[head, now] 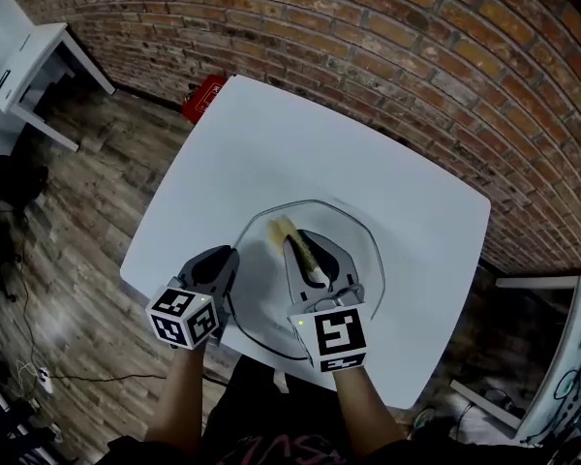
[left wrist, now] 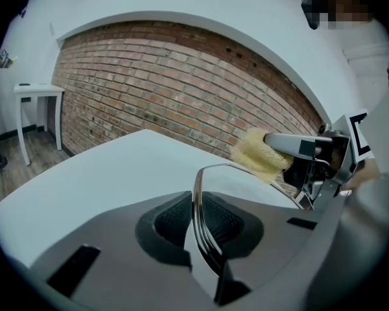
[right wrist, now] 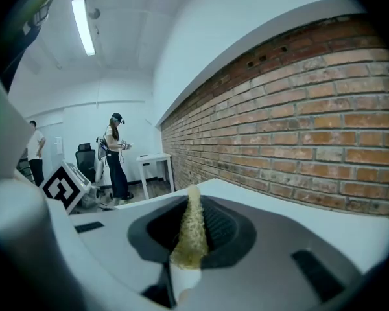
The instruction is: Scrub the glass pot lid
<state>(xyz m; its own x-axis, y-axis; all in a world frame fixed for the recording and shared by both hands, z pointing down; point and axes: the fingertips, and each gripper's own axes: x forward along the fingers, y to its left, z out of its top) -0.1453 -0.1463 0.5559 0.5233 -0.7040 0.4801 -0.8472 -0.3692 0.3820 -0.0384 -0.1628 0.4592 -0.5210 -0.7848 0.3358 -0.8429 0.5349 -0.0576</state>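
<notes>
A round glass pot lid (head: 356, 245) with a metal rim is held over the near part of the white table (head: 271, 134). My left gripper (head: 230, 262) grips its left rim; in the left gripper view the rim (left wrist: 196, 203) runs edge-on between the pads, so this gripper (left wrist: 198, 224) is shut on it. My right gripper (head: 307, 248) reaches over the lid from the near side, shut on a yellow sponge (head: 287, 231). The sponge (left wrist: 259, 155) sits above the lid's far part. In the right gripper view the sponge (right wrist: 192, 216) stands pinched between the jaws (right wrist: 189, 238).
A brick wall (head: 416, 56) runs behind the table. On the wooden floor by the table's far left corner lies a red object (head: 205, 95). A white desk (head: 34, 66) stands at far left, and another white piece of furniture (head: 562, 356) at right. People (right wrist: 117, 154) stand far off.
</notes>
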